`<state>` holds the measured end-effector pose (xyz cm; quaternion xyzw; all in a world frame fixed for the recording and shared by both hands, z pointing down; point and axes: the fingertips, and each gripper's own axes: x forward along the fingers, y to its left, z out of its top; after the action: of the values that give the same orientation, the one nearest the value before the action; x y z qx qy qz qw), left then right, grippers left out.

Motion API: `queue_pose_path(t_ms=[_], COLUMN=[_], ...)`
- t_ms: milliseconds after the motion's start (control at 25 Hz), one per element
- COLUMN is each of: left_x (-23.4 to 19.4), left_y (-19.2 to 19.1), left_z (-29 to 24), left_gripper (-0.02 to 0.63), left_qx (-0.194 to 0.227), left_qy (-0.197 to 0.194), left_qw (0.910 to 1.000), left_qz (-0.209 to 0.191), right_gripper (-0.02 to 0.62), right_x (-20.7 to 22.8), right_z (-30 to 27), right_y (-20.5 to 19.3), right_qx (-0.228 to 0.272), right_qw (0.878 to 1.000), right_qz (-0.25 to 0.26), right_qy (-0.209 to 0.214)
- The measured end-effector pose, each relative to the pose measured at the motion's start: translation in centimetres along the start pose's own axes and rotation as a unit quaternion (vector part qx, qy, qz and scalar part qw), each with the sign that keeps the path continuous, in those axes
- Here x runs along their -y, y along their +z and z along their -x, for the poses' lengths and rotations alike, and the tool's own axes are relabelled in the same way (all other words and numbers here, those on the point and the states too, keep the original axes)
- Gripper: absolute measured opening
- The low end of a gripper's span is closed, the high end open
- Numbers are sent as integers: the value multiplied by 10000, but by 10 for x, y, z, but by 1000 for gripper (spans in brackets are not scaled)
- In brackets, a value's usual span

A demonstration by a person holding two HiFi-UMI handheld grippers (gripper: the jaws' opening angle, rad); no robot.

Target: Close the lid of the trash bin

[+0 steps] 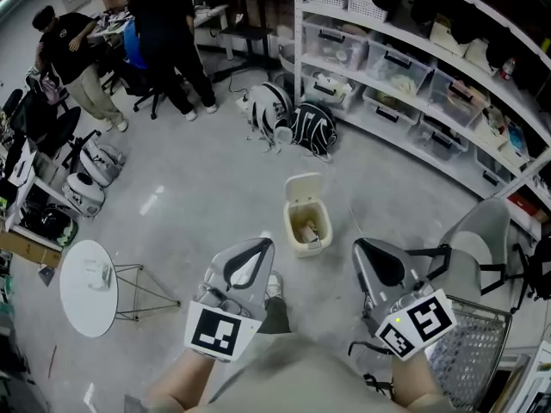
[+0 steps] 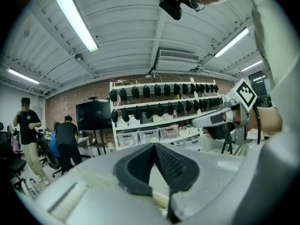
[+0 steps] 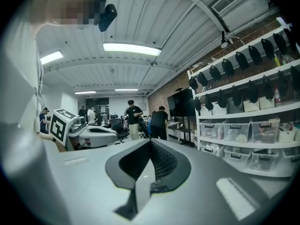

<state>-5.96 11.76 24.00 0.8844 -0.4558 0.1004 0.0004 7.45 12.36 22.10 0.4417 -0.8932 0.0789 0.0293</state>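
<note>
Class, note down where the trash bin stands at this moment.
In the head view the trash bin stands open on the floor at centre, just ahead of the left tongs and right tongs, short of the striped bags.

At the foot of the shelving (image 1: 387, 63) lie two backpacks (image 1: 312, 130); a round white table (image 1: 86, 286) stands well apart from it.

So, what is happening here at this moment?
A person stands before a small cream trash bin on the floor, holding a gripper in each hand. The bin's lid stands open. The left gripper and the right gripper are both shut and empty, and neither touches the bin yet.
</note>
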Motion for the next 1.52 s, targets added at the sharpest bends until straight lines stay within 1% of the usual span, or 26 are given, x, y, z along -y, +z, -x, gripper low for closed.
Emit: queue_pose_path(t_ms=[200, 360, 640, 840, 960, 1040, 1160, 1280, 1360, 1520], left_x=[-59, -101, -156, -176, -180, -184, -194, -201, -204, -217], left_y=[3, 2, -6, -16, -26, -31, -37, -50, -58, -83], left_z=[-51, -90, -142, -172, -190, -201, -215, -227, -237, -261], left_gripper=[3, 3, 3, 3, 2, 3, 3, 3, 3, 3], left_qx=[-19, -54, -156, -333, -444, -536, -684, -871, -974, -1152], left_qy=[-145, -256, -372, -283, -250, -148, 164, 239, 289, 373], left_qw=[9999, 9996, 9991, 9989, 9987, 9984, 9970, 9957, 9946, 9914], left_qz=[52, 62, 94, 196, 23, -62, 315, 207, 210, 499], right_gripper=[3, 3, 3, 3, 3, 3, 3, 3, 3, 3], right_x=[27, 49, 83, 107, 123, 136, 160, 179, 190, 215], right_z=[-67, -119, -190, -219, -231, -240, -257, -273, -286, -319], right_y=[15, 19, 17, 11, 5, -1, -11, -25, -37, -69], right_qx=[1, -84, -266, -415, -487, -570, -755, -913, -1050, -1346], right_qw=[9999, 9995, 9989, 9982, 9980, 9976, 9961, 9939, 9922, 9883], right_qz=[-53, -101, -162, -280, -342, -365, -461, -611, -660, -685], right_qy=[-161, -280, -364, -322, -205, -114, -37, 50, 139, 208])
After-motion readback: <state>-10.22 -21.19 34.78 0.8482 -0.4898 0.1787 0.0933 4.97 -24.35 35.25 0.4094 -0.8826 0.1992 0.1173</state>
